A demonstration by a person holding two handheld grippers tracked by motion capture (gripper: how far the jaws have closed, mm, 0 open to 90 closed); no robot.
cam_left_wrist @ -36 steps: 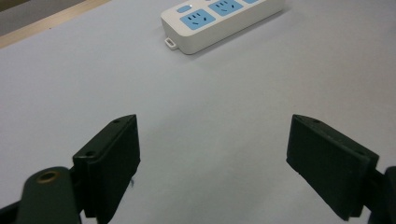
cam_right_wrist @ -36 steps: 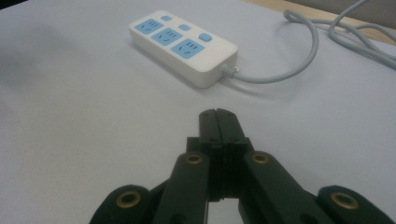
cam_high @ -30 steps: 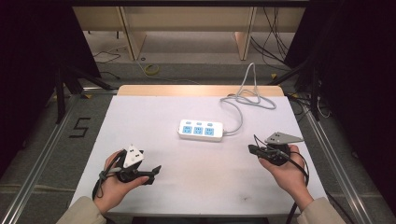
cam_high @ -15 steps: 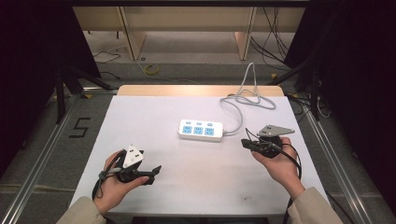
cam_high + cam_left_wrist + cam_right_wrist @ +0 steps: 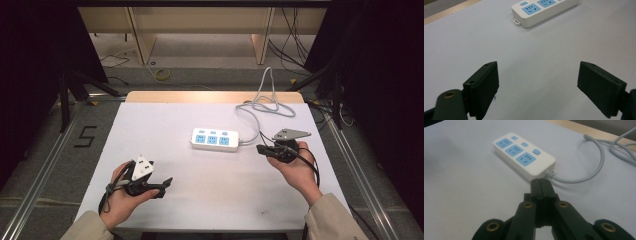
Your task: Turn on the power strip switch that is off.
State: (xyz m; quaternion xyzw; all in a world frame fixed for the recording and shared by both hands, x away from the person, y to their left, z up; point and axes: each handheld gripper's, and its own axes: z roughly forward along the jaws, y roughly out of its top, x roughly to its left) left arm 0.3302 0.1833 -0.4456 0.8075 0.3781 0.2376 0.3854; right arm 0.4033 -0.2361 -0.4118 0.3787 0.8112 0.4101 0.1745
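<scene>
**Pointing at a power strip: right claw close by, left claw far back**

Looking down from the high view, a white power strip (image 5: 216, 139) with three blue sockets lies near the middle of a white table (image 5: 165, 120). Its long axis runs left to right across the table. A grey cord (image 5: 260, 107) leaves its right end and loops toward the far edge. The right gripper (image 5: 261, 148) sits just beside that right end, slightly nearer the person, tips aimed left at the strip. The left gripper (image 5: 167, 182) rests well apart, near the front left of the table, so the right hand is clearly the nearer one.

From the left gripper view, the two black jaws stand spread wide with bare table between them. The power strip (image 5: 544, 11) lies far ahead and to the right of centre, apart from both jaws.

From the right gripper view, the jaws are pressed together, pinching nothing. The power strip (image 5: 524, 155) lies straight ahead and slightly left, its cord end almost at the tips but not clearly touching. The cord (image 5: 586, 173) curves away to the right.
</scene>
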